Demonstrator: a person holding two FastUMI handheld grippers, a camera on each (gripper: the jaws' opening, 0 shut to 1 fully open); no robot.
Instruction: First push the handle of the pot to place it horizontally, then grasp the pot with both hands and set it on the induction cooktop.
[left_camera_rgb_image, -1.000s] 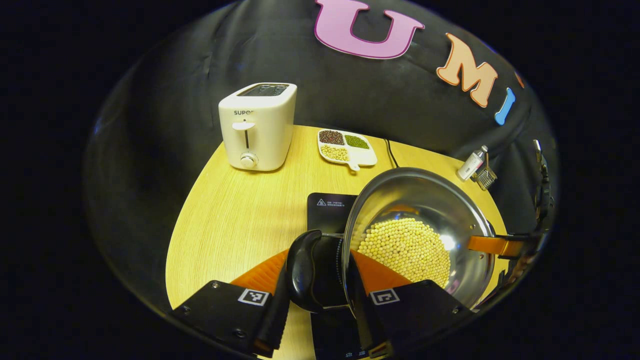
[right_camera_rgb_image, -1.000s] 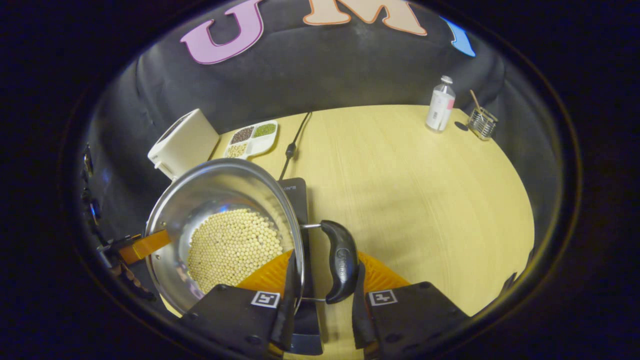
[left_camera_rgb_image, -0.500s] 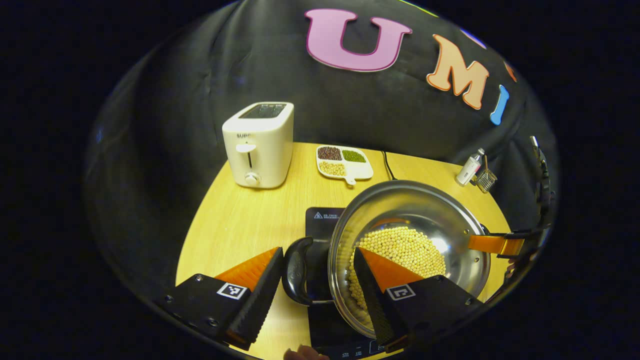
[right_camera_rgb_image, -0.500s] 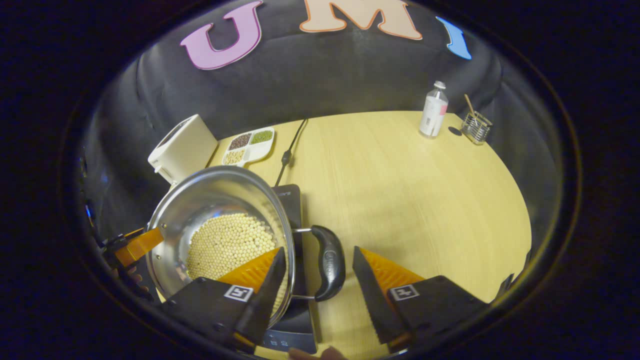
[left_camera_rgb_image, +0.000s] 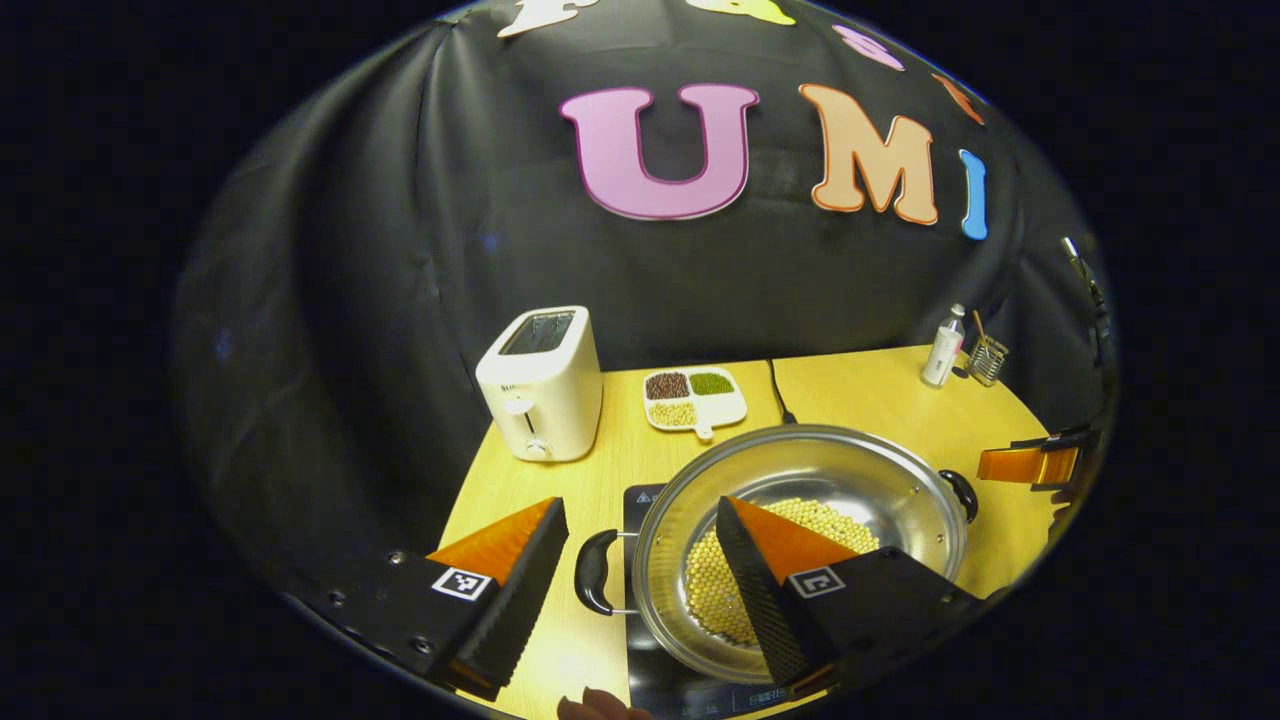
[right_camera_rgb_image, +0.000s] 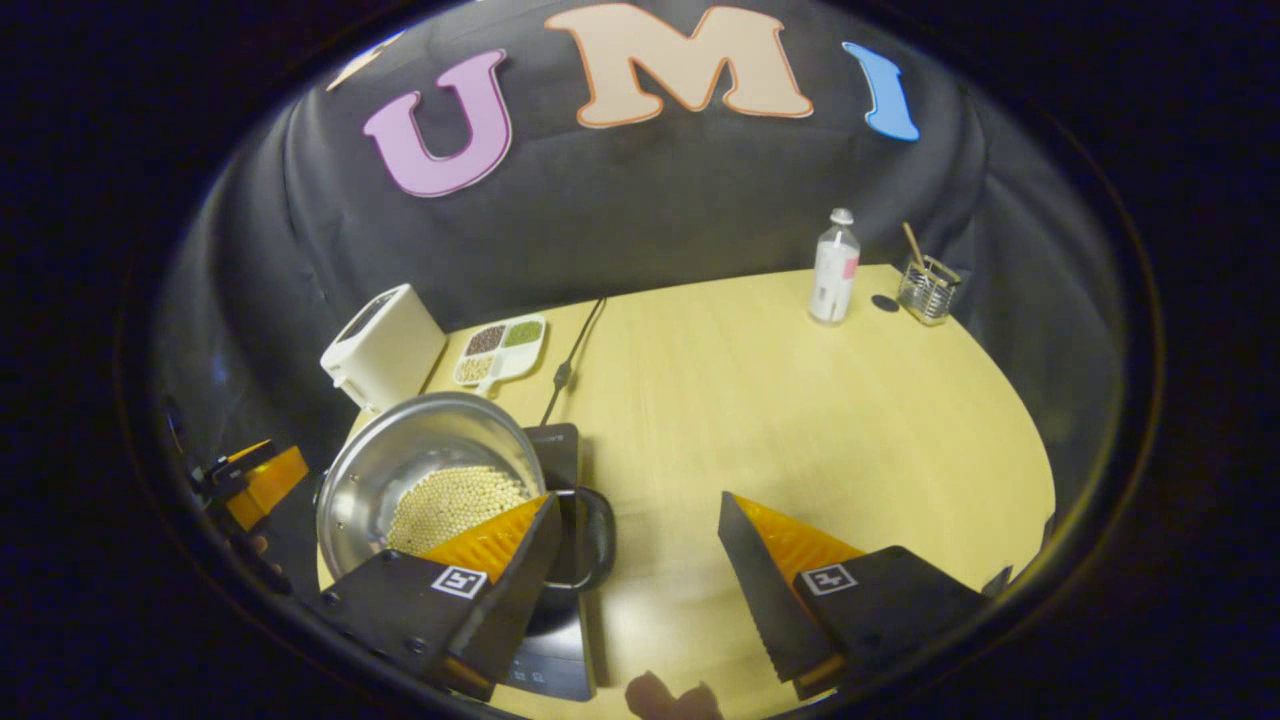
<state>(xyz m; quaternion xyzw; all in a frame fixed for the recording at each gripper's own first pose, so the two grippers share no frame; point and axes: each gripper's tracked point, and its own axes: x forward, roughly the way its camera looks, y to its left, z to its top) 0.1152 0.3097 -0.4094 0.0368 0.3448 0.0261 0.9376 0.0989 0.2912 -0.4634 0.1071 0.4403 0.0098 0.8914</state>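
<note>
We see the round steel pot of pale beans (left_camera_rgb_image: 800, 520) resting on the black induction cooktop (right_camera_rgb_image: 552, 650) on the bench. Our left gripper (left_camera_rgb_image: 640, 580) and right gripper (right_camera_rgb_image: 640, 560) are both wide open, empty, flanking its black side handles.

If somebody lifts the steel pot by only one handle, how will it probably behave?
The pot would probably tip toward the free side, since its two handles sit at opposite ends of the rim. It likely feels heavy for its size: pale beans cover the bottom. Loose beans would probably slide to the low side. The polished wall may be slippery.
</note>
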